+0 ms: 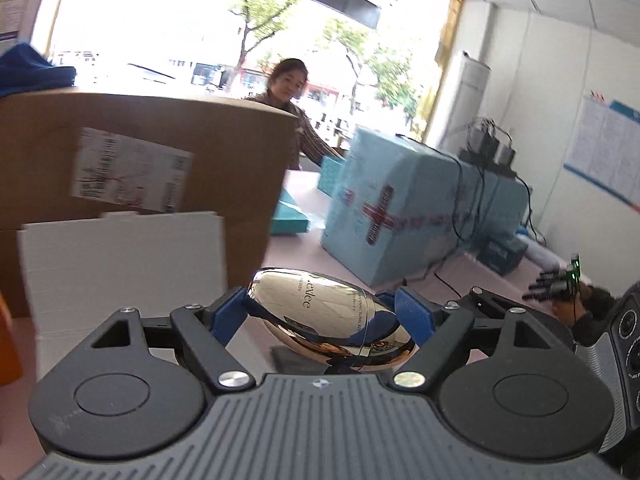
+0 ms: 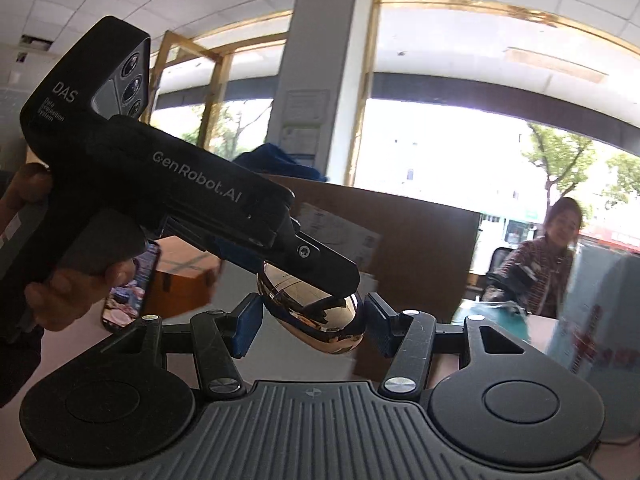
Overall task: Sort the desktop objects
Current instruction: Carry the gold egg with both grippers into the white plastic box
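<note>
A shiny gold egg-shaped bottle (image 1: 332, 320) with dark lettering is held above the pinkish tabletop (image 1: 304, 248). My left gripper (image 1: 320, 314) is shut on it, a blue pad pressing each side. In the right wrist view the same bottle (image 2: 320, 320) hangs from the left gripper (image 2: 320, 292), whose upper black finger (image 2: 320, 268) crosses the bottle's top. My right gripper (image 2: 312, 330) stands open, its two pads framing the bottle's rounded end. I cannot tell whether they touch it. The right gripper's body shows at the far right edge of the left wrist view.
A big brown cardboard box (image 1: 140, 160) and a white corrugated sheet (image 1: 120, 276) stand close ahead on the left. A light blue wrapped parcel (image 1: 400, 208) with a red cross, teal boxes and cables lie to the right. A person (image 1: 288, 92) stands beyond the table.
</note>
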### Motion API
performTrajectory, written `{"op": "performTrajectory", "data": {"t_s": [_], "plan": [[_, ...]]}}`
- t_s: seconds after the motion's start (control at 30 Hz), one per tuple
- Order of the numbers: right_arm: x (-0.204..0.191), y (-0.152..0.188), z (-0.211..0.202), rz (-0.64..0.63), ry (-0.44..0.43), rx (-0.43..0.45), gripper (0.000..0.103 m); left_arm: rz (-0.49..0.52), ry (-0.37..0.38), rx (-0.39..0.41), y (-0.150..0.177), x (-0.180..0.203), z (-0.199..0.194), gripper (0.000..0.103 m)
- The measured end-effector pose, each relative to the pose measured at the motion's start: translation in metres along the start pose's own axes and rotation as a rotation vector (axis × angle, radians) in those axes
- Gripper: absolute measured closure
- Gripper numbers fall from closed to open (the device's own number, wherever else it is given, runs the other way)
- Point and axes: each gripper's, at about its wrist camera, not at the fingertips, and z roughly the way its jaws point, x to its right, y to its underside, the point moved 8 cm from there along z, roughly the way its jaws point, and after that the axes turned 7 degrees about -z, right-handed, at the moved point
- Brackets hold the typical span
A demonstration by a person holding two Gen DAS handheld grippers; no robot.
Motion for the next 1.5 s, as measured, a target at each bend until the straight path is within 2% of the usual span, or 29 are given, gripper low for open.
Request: {"op": "performTrajectory", "data": {"t_s": [0.2, 0.37, 0.67, 0.9, 1.07, 1.37, 1.5], "plan": [[-0.035, -0.012, 0.048, -0.08, -0.049, -0.082, 0.05, -0.101, -0.032, 0.004, -0.007, -0.055, -0.019, 0.024], [-0.044, -0.007, 0.085, -0.048, -0.076, -0.178, 0.05, -0.191, -0.068, -0.056, -0.005, -0.096, -0.003, 0.024], [-0.048, 0.016, 0.125, 0.067, -0.098, -0.345, 0.05, -0.256, -0.114, -0.174, 0.011, -0.135, 0.032, 0.024], [-0.047, 0.034, 0.143, 0.17, -0.105, -0.442, 0.05, -0.28, -0.144, -0.246, 0.025, -0.148, 0.05, 0.024], [-0.048, 0.038, 0.141, 0.256, -0.103, -0.506, 0.05, -0.345, -0.128, -0.294, 0.032, -0.159, 0.058, 0.024], [-0.042, 0.057, 0.155, 0.345, -0.075, -0.596, 0.05, -0.284, -0.176, -0.302, 0.039, -0.156, 0.067, 0.024], [-0.039, 0.071, 0.166, 0.373, -0.052, -0.656, 0.051, -0.285, -0.152, -0.314, 0.042, -0.153, 0.072, 0.024]]}}
